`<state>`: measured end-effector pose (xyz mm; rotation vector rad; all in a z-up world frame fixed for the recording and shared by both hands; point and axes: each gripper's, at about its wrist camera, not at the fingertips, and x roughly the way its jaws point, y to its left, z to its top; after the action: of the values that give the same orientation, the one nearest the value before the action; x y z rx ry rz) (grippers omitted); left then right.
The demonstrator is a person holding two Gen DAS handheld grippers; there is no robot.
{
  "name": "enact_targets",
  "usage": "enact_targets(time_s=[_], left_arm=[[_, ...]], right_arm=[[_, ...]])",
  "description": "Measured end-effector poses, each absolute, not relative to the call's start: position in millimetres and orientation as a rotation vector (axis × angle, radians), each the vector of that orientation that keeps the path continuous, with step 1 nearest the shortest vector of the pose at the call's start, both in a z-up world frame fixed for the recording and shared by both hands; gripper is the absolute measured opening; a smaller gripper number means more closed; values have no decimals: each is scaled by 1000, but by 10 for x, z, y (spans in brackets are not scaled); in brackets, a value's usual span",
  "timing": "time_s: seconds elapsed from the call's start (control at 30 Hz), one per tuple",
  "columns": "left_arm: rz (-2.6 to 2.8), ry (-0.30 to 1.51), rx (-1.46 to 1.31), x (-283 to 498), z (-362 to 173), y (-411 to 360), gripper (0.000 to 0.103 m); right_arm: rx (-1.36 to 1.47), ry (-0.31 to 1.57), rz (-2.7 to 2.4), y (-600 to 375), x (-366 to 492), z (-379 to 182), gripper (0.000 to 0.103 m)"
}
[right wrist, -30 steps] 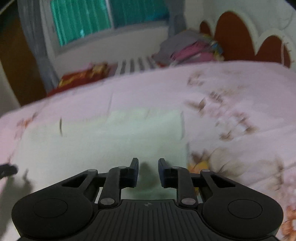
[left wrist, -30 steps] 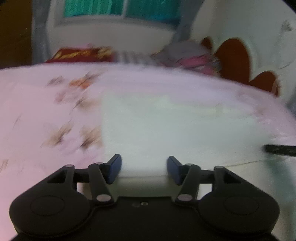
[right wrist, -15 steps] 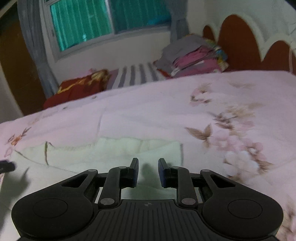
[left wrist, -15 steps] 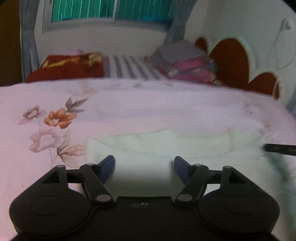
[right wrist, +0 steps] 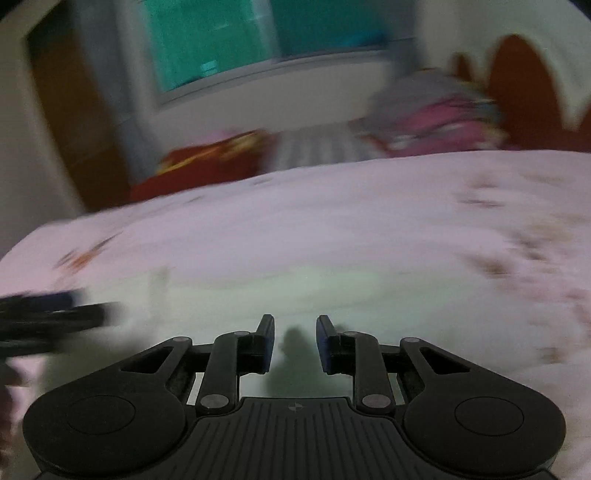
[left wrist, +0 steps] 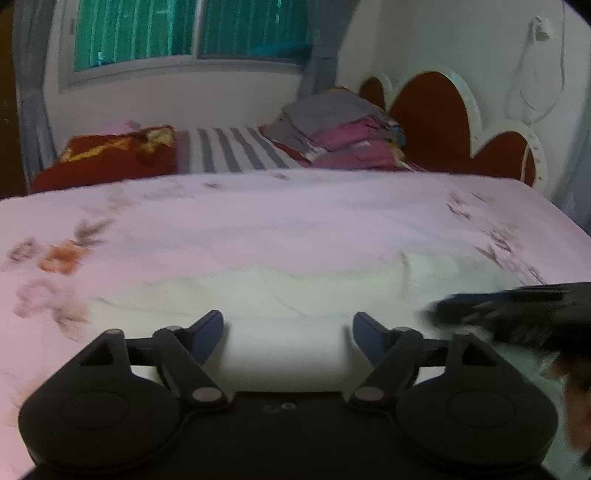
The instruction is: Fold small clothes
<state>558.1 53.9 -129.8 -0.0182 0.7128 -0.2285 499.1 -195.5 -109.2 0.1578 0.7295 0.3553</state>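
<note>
A pale cream garment (left wrist: 295, 291) lies flat on the pink floral bedspread (left wrist: 258, 221), just ahead of both grippers; it also shows in the right wrist view (right wrist: 295, 291). My left gripper (left wrist: 288, 330) is open wide and empty, low over the garment's near edge. My right gripper (right wrist: 294, 341) is open with a narrower gap, empty, over the same garment. The right gripper shows blurred at the right of the left wrist view (left wrist: 517, 310). The left gripper shows blurred at the left of the right wrist view (right wrist: 51, 317).
A pile of folded clothes (left wrist: 340, 129) sits at the far end of the bed beside a red scalloped headboard (left wrist: 436, 122). A striped sheet (left wrist: 229, 151) and a red pillow (left wrist: 110, 155) lie under the window (left wrist: 184, 33).
Both grippers have pulled back and lowered toward the garment's near edge. The right gripper has swung closer to the left one. The left jaws opened a little wider; the right view is now blurred.
</note>
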Motion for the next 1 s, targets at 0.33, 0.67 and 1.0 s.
enact_targets(time_s=[0.33,0.67,1.0], left_arm=[[0,732,52,5302,-1466,1234,85],[-100,677,80,4830,-1333,626,79],[-39,778,4,4731,-1523,1168,87]], right_arm=[[104,750,91,-2772,4919,-1328,24],[111,688,331,-2310,4308,-1117,24],[224,754,181,-2833,4273,-1338,17]])
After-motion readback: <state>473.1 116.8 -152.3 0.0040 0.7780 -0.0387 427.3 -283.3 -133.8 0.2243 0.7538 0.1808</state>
